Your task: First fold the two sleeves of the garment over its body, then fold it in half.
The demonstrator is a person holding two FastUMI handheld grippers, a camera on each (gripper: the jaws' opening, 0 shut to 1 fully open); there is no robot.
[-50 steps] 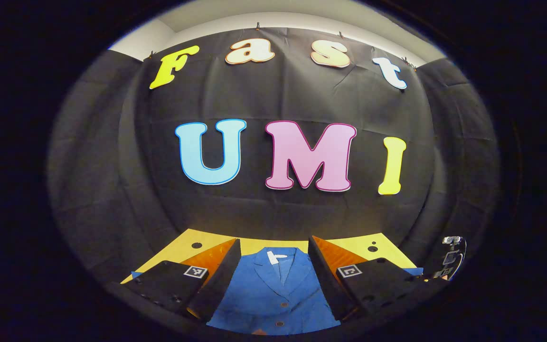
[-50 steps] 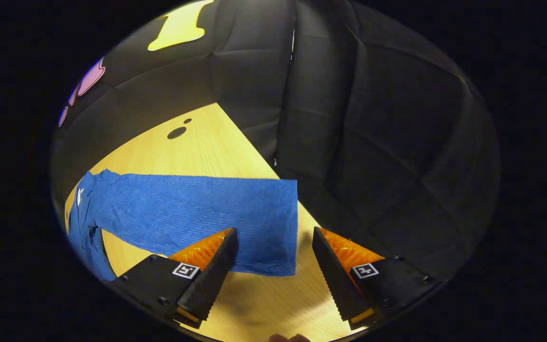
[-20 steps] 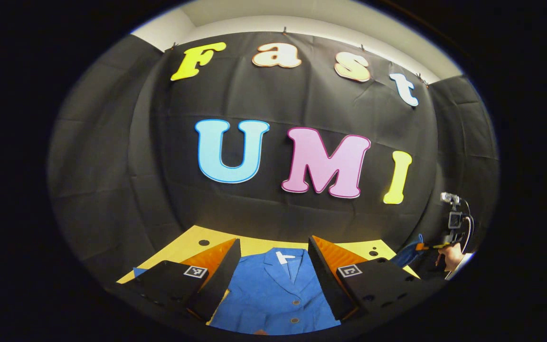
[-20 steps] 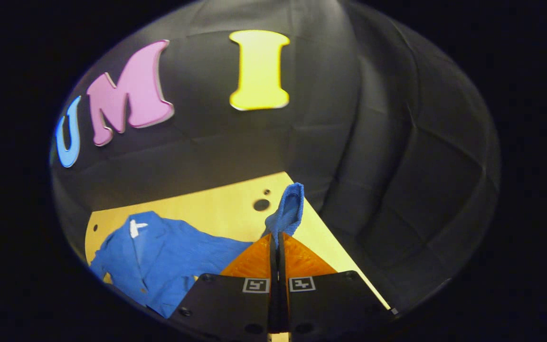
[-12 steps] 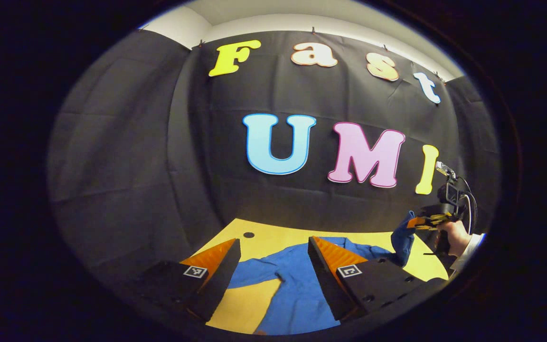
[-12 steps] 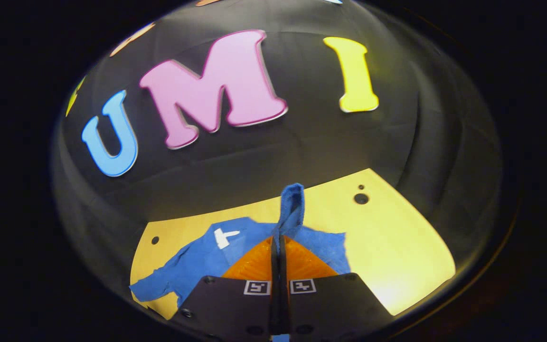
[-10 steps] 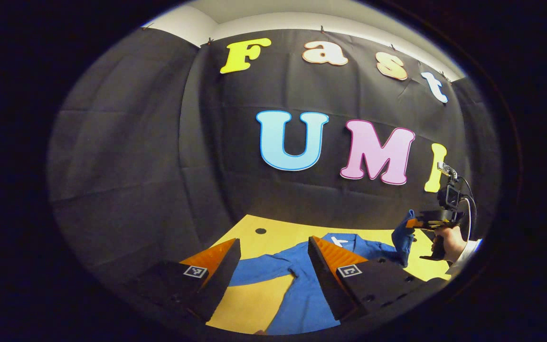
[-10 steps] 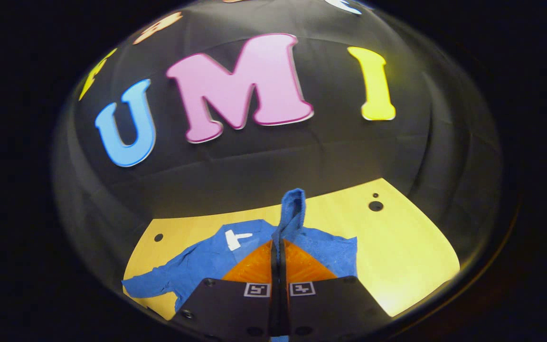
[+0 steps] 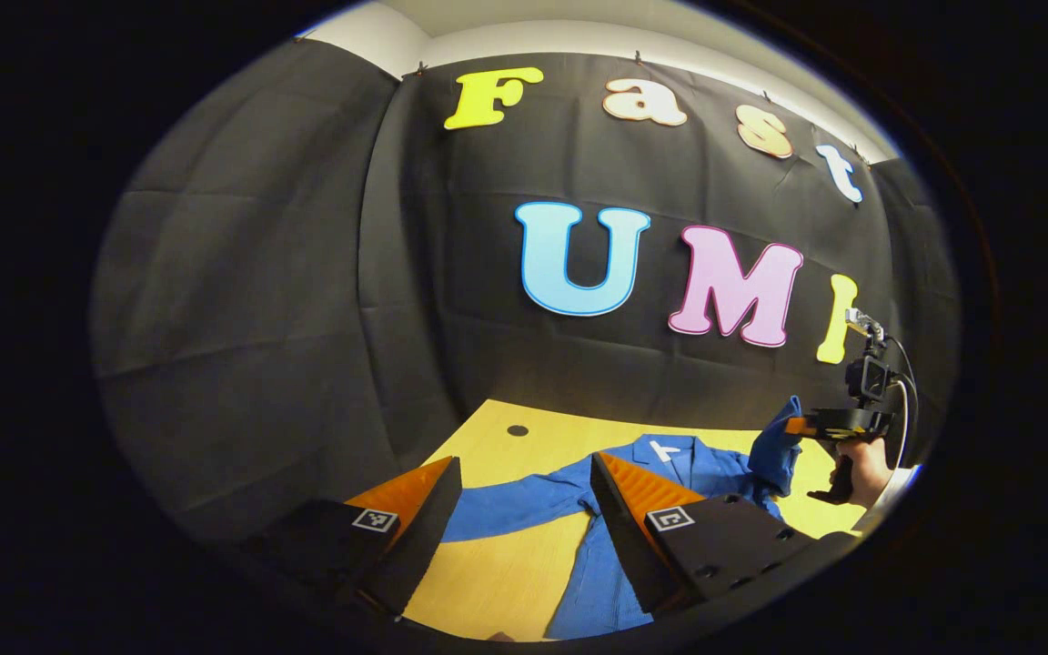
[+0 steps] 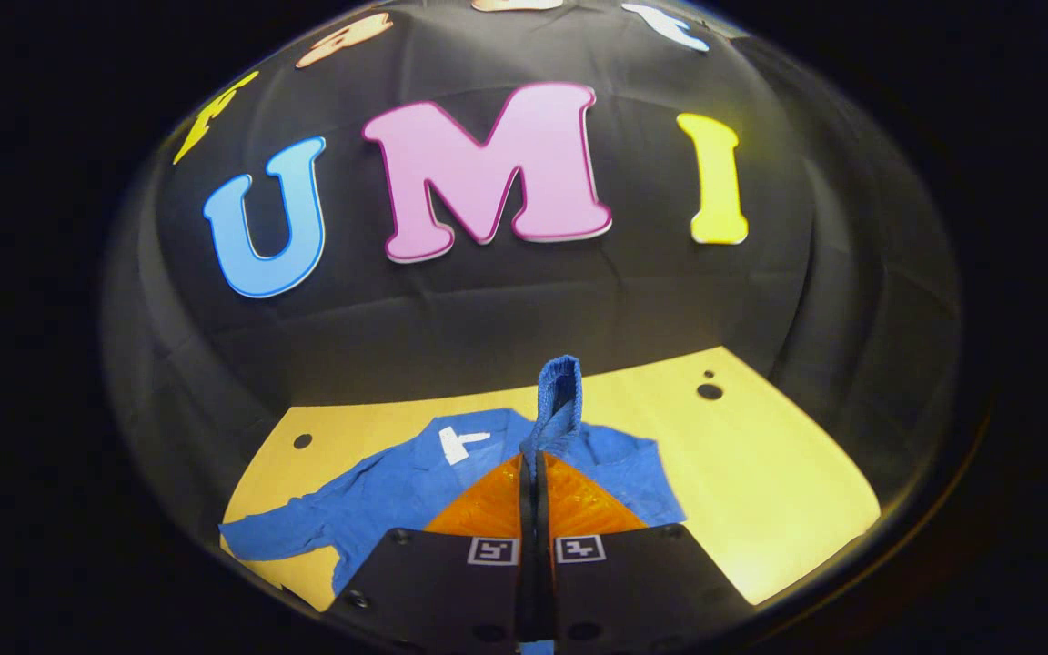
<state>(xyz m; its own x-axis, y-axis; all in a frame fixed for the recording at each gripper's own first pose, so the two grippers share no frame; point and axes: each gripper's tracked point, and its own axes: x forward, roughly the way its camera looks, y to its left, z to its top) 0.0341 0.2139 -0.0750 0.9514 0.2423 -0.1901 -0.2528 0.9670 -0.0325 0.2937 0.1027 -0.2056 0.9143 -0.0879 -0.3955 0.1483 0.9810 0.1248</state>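
Right gripper point(image 10: 535, 473), nearest item in the right gripper view: jaws are pressed together along the centre line, and a fold of the blue sleeve point(image 10: 556, 400) is clamped between them. The pinched cloth is seen standing up in a loop above the fingertips, raised clear of the table point(image 10: 760, 464).

Left gripper point(image 9: 524, 509), nearest item in the left gripper view: jaws are held wide apart, nothing between them, nothing touched. Bare table and part of the garment are seen through the gap.

Blue garment point(image 10: 415, 491): a buttoned jacket, laid flat on the table with the collar and its white neck label point(image 10: 460, 443) toward the far wall. In the right gripper view the other sleeve point(image 10: 287, 532) is stretched out flat to the left, unfolded. In the left gripper view the garment point(image 9: 597, 564) lies beyond and partly behind the right-hand finger of the left gripper.

Farther off in the left gripper view, the right gripper point(image 9: 792, 425) is seen at the right edge, held by a hand point(image 9: 865, 468), with the lifted sleeve point(image 9: 774, 450) hanging from its tip above the garment's shoulder.

Table: pale yellow wood, with small dark round holes point(image 10: 709, 391) near the far corners.

Room: black cloth wall point(image 9: 306, 300) behind and beside the table; a pale strip of ceiling point(image 9: 579, 32) above it.
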